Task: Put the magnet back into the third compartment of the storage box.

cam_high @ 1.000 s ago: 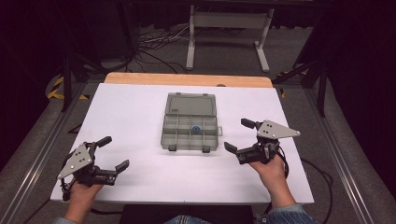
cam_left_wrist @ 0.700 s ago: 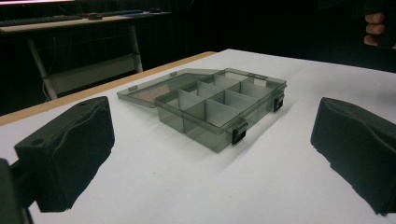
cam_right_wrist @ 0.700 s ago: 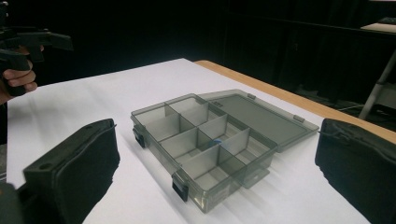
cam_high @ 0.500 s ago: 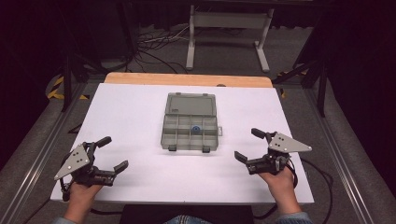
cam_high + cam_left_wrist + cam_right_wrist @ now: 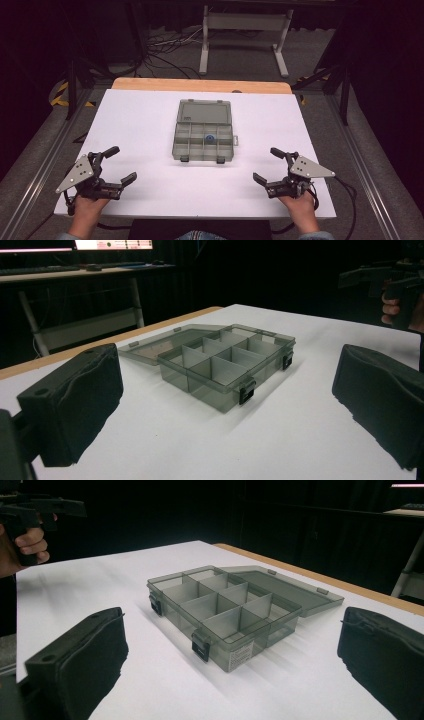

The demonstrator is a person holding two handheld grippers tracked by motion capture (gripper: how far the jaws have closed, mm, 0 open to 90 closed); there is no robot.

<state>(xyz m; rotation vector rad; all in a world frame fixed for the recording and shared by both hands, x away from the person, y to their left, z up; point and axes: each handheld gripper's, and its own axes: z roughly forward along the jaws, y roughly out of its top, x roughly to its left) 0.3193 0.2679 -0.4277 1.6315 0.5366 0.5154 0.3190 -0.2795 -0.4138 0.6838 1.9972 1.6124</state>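
— On the white table (image 5: 150,130), what is sitting in the middle?

— A smoky grey box (image 5: 204,142) is lying there with its lid (image 5: 204,111) folded flat back toward the far edge. Dividers are splitting it into small compartments, and a small blue thing (image 5: 210,138) is lying in one of the middle ones. Two dark latches (image 5: 184,158) are hanging off its near wall.

— Where is the left gripper (image 5: 116,165) sitting?

— It is hovering near the table's near left corner, well apart from the box, in the person's left hand (image 5: 86,205). Its jaws are standing wide apart and are holding nothing. In the left gripper view the two black pads (image 5: 75,400) are framing the box (image 5: 227,367) from a distance, with bare table between them.

— And the right gripper (image 5: 272,164)?

— It is mirroring that near the near right corner, in the right hand (image 5: 299,205), also well clear of the box. Its jaws are gaping just as wide, empty. In the right gripper view the box (image 5: 225,612) is lying between and beyond the pads (image 5: 82,655), one latch (image 5: 200,647) facing the camera.

— Is either gripper touching the box?

— No, both are staying apart from it; whether they are resting on the table, I cannot tell.
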